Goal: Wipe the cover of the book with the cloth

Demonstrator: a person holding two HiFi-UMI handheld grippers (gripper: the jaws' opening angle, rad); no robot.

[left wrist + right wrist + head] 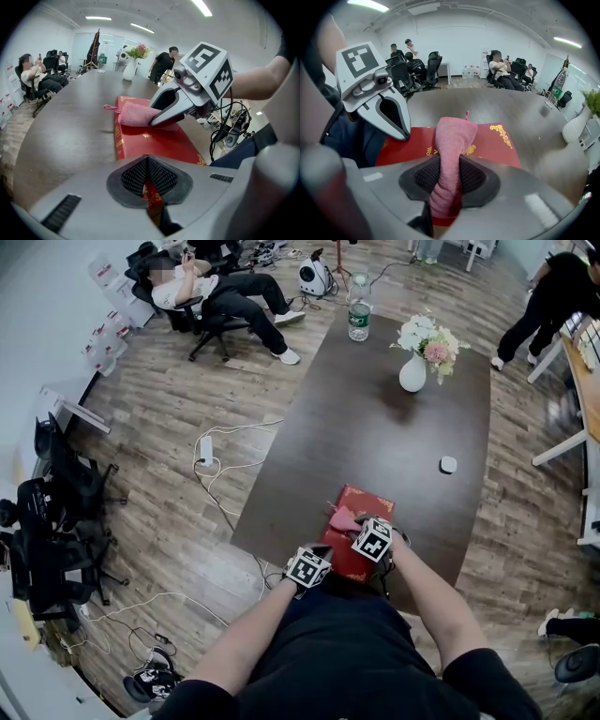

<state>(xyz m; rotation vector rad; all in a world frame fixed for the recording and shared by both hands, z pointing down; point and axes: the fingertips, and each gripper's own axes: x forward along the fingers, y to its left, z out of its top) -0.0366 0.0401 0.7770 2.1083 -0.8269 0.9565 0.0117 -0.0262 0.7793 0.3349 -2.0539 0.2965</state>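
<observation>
My right gripper (446, 190) is clamped on the pink cloth (452, 140). The cloth runs up between the pads as a rolled wad, and its free end lies on the red book (497, 140). The jaws are only as far apart as the cloth is thick.

My left gripper (149, 180) has its jaws drawn together, with just a thin slit between them. The red cover with gold print shows through that slit. Its tip sits on the near end of the book. I can't tell whether it pinches anything.

In the head view both grippers are over the book's near half, close to each other, with the cloth on the cover just ahead of the right one.

The book lies flat with gold lettering on its cover, at the near edge of the dark table (375, 418), right in front of me.

Farther up the table:
- a small white object (448, 464)
- a white vase of flowers (413, 371)
- a water bottle (359, 313) at the far end

A person sits in an office chair (202, 320) off to the left, and cables (220, 474) lie on the wood floor.
</observation>
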